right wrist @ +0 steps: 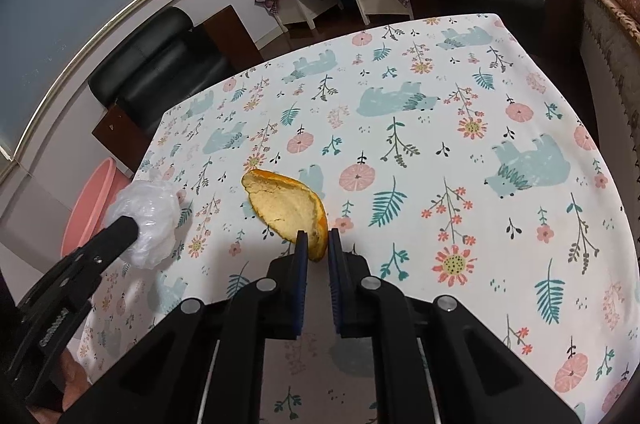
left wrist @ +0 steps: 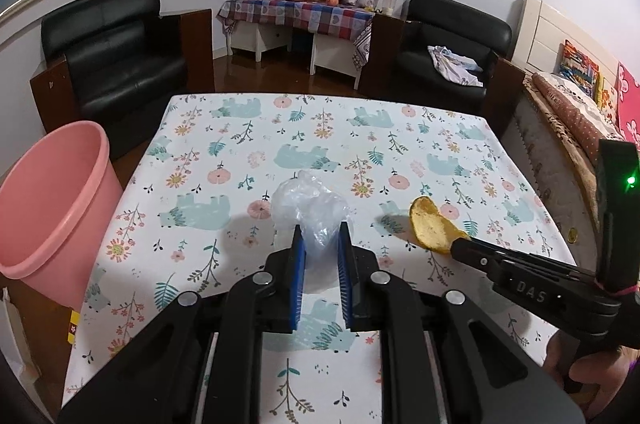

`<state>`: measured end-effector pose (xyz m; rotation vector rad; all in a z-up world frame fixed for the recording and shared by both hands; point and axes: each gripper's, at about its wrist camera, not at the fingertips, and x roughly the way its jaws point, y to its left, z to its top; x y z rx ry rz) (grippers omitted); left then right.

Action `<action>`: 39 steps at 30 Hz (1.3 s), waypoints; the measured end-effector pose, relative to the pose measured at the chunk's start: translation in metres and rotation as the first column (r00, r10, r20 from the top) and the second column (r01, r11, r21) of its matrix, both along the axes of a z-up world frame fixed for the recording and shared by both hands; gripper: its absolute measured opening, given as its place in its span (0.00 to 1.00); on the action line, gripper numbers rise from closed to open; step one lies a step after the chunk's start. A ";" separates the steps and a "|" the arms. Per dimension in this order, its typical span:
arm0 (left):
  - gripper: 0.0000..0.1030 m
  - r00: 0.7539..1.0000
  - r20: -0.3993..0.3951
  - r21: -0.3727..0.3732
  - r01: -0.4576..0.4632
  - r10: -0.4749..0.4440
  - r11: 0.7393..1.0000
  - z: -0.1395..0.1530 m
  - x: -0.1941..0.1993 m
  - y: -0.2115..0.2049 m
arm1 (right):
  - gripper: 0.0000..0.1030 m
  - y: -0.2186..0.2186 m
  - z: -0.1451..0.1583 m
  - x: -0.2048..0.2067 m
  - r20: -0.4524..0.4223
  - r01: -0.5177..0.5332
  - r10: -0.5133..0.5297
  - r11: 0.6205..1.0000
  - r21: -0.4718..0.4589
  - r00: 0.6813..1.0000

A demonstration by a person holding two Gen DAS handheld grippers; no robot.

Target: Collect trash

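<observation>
Left tool (left wrist: 322, 230) grips plastic bag (left wrist: 308, 204), right tool (right wrist: 318, 236) orange peel (right wrist: 284, 204), mid-table; pink bin (left wrist: 52, 200) beside left edge.

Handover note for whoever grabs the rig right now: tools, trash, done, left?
Left tool: shut on the crumpled plastic bag, above the tablecloth.
Right tool: shut on the edge of the orange peel; whether the peel's far end touches the cloth is unclear.
Pink bin: beside the table on the left; its inside is not visible.
Done: both pieces gripped.
Left: carry each to the bin and release; no other trash visible on the cloth.
</observation>
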<state>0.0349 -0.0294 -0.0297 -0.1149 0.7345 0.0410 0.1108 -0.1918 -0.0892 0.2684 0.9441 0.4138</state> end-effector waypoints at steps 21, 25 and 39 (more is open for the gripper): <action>0.14 0.977 0.176 0.090 0.108 -0.123 0.990 0.028 -0.006 -0.008 | 0.05 0.017 0.004 -0.005 0.016 -0.037 0.038 0.998 -0.060 0.999; 0.14 0.970 0.198 0.098 0.122 -0.139 0.988 0.030 -0.010 -0.007 | 0.05 0.018 0.007 -0.007 0.026 -0.028 0.030 0.998 -0.065 0.999; 0.14 0.956 0.280 0.104 0.063 -0.090 0.993 0.043 -0.037 0.031 | 0.05 0.045 0.038 -0.009 0.092 -0.065 0.070 0.996 -0.062 0.993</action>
